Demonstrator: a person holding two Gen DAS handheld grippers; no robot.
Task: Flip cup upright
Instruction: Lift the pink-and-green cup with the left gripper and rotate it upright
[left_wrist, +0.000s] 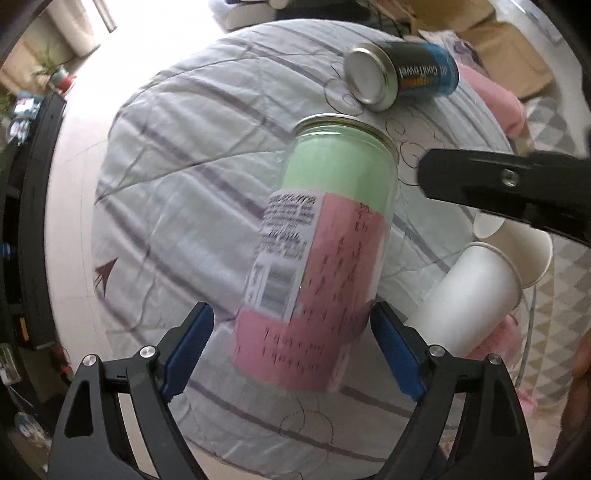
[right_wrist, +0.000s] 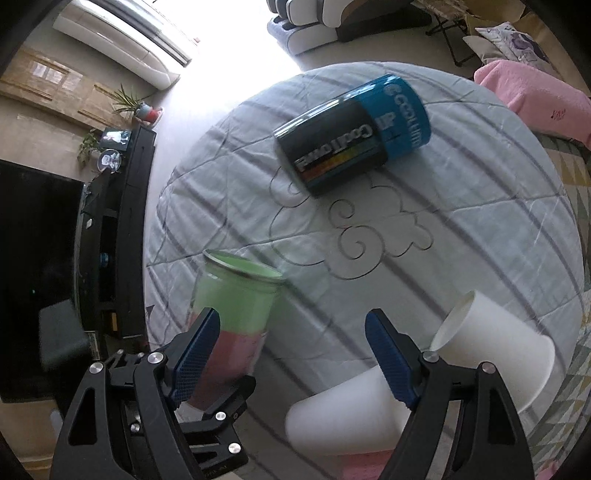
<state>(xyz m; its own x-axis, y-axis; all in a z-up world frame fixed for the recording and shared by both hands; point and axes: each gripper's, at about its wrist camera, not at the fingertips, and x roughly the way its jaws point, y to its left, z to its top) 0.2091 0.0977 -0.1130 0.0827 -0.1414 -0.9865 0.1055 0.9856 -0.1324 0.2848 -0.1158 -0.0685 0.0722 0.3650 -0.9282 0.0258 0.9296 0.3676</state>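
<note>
Bedding, w/ grey stripes and swirl outlines, covers the bed that carries everything. On it, far side, a black-and-blue "Cool Towel" canister lies on its side, metal end toward the left.

Next largest: the green-and-pink labelled clear cup, metal-rimmed mouth at the far end. It sits between the left gripper jaws, leaning only a bit off vertical, mouth up and away. Motion blur on the label. Right blue pad looks to touch the cup wall near its base; left pad stands off w/ bedding visible in the gap, so can't tell if the jaws are clenched on it or just cradling it. Whether the base rests on the bedding is hidden.

Two white paper cups lie tipped near-right: one w/ its open mouth facing left, the other nearer, just beside it, partly behind the right gripper.

Right gripper: jaws spread wide, nothing between them, hovering above the bedding, close to the labelled cup.

Progress, as a judgement: labelled cup approx. upright, so that flip looks nearly finished — needs settling on its base and letting go. Both paper cups not yet done, if they count.
</note>
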